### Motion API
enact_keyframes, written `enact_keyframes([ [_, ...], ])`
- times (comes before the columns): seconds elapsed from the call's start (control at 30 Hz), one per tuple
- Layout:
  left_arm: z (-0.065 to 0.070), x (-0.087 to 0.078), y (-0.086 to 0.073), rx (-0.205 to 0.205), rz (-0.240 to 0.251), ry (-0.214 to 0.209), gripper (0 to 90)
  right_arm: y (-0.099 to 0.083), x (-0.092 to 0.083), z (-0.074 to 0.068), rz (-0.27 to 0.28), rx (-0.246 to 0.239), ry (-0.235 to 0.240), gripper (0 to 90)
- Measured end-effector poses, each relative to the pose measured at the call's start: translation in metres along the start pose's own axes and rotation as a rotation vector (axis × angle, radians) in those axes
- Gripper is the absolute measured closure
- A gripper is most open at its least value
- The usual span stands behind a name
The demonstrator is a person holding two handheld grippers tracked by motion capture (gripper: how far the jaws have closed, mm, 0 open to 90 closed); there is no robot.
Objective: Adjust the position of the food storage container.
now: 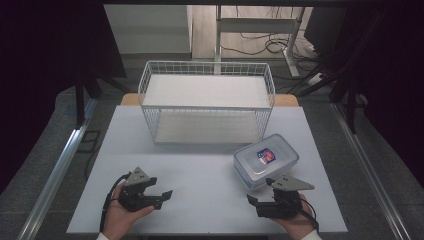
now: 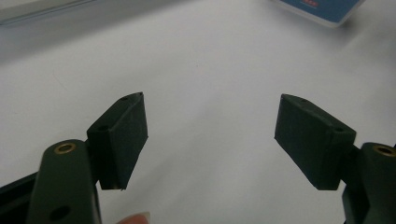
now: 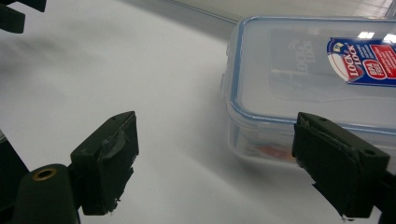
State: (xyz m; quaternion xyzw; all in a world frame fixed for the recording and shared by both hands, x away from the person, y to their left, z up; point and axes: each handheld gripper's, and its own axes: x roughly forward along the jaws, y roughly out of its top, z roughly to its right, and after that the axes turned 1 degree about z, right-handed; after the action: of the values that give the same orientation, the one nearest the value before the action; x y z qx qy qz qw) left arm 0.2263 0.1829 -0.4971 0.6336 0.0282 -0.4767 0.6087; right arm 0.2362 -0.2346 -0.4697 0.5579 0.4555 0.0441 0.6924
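Just in front of the wire basket, toward its right end, I see the clear lidded container flat on the table. My right gripper sits just nearer than it, jaws spread, nothing gripped. My left gripper, well apart leftward, jaws released too.

High cam looks down on table; both tongs cams sit low, sharing box.

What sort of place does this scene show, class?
Probably a lab or recording workspace: a white table holding a wire rack and lidded plastic box, with loose cables on the floor behind.
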Motion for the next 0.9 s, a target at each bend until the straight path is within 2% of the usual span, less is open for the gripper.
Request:
enact_keyframes([
  [0.17,-0.003,0.000,0.003,-0.010,-0.002,-0.007,25.1,-0.002,-0.002,0.004,-0.011,-0.003,-0.009,14.9],
  [0.3,-0.004,0.002,0.004,0.001,-0.008,-0.012,25.0,-0.003,-0.003,0.010,-0.017,-0.005,-0.027,15.2],
  [0.33,-0.005,0.003,0.004,0.001,-0.012,-0.013,25.0,-0.004,-0.004,0.015,-0.018,0.017,-0.036,15.5],
  [0.4,-0.005,0.005,0.004,0.010,-0.021,-0.013,25.1,-0.005,-0.005,0.017,-0.024,0.030,-0.041,15.7],
  [0.63,0.005,0.003,0.002,0.035,-0.011,-0.013,25.3,0.001,-0.011,0.018,-0.011,0.029,-0.042,17.8],
  [0.73,0.007,0.005,0.003,0.029,-0.013,-0.015,25.4,0.002,-0.011,0.020,-0.014,0.035,-0.039,18.4],
  [0.9,0.007,0.011,0.007,0.045,-0.025,-0.018,25.4,0.004,-0.010,0.025,-0.016,0.042,-0.046,20.4],
])
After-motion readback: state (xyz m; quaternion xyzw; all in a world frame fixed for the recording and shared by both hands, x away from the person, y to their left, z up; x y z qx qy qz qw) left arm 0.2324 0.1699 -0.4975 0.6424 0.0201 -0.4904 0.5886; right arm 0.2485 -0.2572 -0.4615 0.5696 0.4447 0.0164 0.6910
